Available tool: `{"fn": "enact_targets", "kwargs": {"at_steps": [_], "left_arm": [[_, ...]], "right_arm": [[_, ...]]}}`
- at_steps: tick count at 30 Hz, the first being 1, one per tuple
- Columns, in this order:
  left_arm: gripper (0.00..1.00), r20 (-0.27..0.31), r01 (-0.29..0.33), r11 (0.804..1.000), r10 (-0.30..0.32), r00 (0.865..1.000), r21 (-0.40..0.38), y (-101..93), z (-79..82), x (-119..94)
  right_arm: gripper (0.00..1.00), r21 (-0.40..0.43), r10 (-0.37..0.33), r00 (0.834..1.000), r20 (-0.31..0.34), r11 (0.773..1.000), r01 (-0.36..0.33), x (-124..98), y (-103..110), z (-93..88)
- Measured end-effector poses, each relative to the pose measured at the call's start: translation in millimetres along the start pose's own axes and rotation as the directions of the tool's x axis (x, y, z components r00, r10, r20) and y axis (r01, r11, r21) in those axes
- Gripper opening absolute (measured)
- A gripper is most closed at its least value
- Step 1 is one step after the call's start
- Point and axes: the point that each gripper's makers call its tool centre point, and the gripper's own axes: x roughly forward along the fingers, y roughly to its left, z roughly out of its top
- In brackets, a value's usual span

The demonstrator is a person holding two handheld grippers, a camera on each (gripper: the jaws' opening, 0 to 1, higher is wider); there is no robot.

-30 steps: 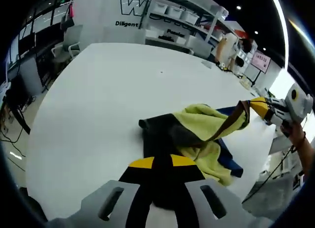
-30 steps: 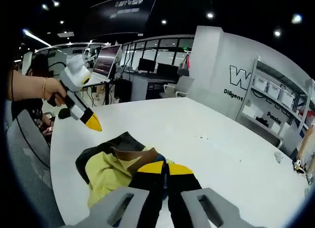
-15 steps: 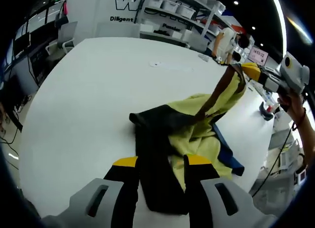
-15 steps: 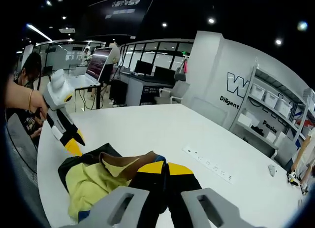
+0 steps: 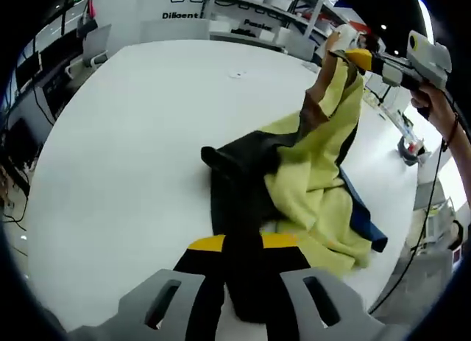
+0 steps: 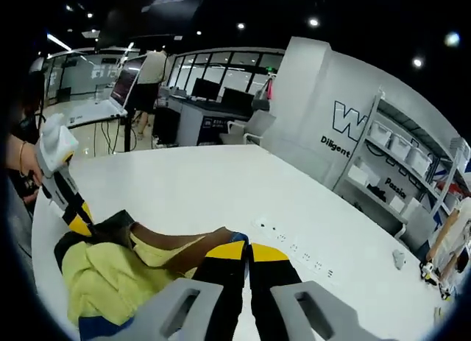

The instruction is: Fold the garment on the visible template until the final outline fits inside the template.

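Note:
A black, yellow and blue garment [image 5: 309, 186] lies bunched on the white table [image 5: 132, 135]. My left gripper [image 5: 243, 243] is low at its near end, the yellow-tipped jaws shut on the black cloth. My right gripper [image 5: 353, 56] holds a brown-lined yellow edge lifted high above the table, with a person's hand [image 5: 434, 109] behind it. In the right gripper view, the right gripper [image 6: 248, 251] is shut on that stretched edge. The garment [image 6: 103, 282] hangs down to the left, and the left gripper [image 6: 73, 212] sits at its black part.
The table [image 6: 191, 186] stretches wide beyond the garment, and its edge [image 5: 401, 230] runs close on the garment's right. A socket strip [image 6: 294, 249] lies on the tabletop. Shelves with bins [image 6: 412, 157] and office desks [image 6: 206, 105] stand beyond.
The right gripper has raised the garment's edge higher, pulling the yellow cloth upright. The left gripper's jaws spread half a second ago and have narrowed again on the black cloth.

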Motion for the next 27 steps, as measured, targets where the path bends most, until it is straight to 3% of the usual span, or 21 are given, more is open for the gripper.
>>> {"fn": "enact_targets", "kwargs": {"at_steps": [2, 5, 9, 12, 14, 16, 17, 22, 24, 27], "left_arm": [[0.00, -0.018, -0.014, 1.000, 0.015, 1.000, 0.017, 3.6, -3.7, 4], [0.00, -0.026, 0.003, 1.000, -0.003, 1.000, 0.018, 3.2, -4.8, 4], [0.00, 0.041, 0.014, 1.000, -0.015, 0.999, 0.009, 5.3, 10.0, -11], [0.00, 0.060, 0.011, 1.000, -0.012, 0.998, 0.019, 9.7, 17.1, -22], [0.00, 0.107, -0.018, 0.999, 0.014, 0.994, 0.037, 20.8, 29.4, -33], [0.00, 0.145, -0.038, 0.999, 0.035, 0.989, 0.015, 33.3, 39.5, -38], [0.00, 0.144, -0.042, 0.999, 0.041, 0.989, 0.008, 37.6, 41.2, -40], [0.00, 0.153, -0.092, 0.996, 0.090, 0.984, 0.004, 59.4, 50.3, -42], [0.00, 0.174, -0.124, 0.992, 0.125, 0.977, -0.016, 69.4, 56.4, -45], [0.00, 0.147, -0.179, 0.984, 0.181, 0.973, -0.025, 82.6, 53.5, -42]], "right_arm": [[0.00, 0.007, 0.008, 1.000, -0.006, 1.000, -0.008, 9, 0, -5.0], [0.00, 0.008, 0.006, 0.999, -0.039, 1.000, -0.006, 21, -3, -15.7], [0.00, 0.093, 0.000, 0.999, -0.050, 0.996, 0.005, 36, -13, -25.4], [0.00, 0.100, -0.018, 0.997, -0.069, 0.995, 0.025, 44, -20, -32.2], [0.00, 0.136, -0.028, 0.996, -0.090, 0.990, 0.040, 53, -24, -41.8], [0.00, 0.102, -0.048, 0.991, -0.123, 0.993, 0.061, 60, -26, -50.8], [0.00, 0.083, -0.061, 0.986, -0.157, 0.994, 0.075, 62, -27, -56.7], [0.00, 0.075, -0.070, 0.985, -0.158, 0.994, 0.082, 73, -26, -58.6], [0.00, 0.088, -0.084, 0.984, -0.159, 0.991, 0.099, 79, -30, -61.5], [0.00, 0.139, -0.105, 0.980, -0.168, 0.982, 0.129, 85, -34, -69.1]]}}
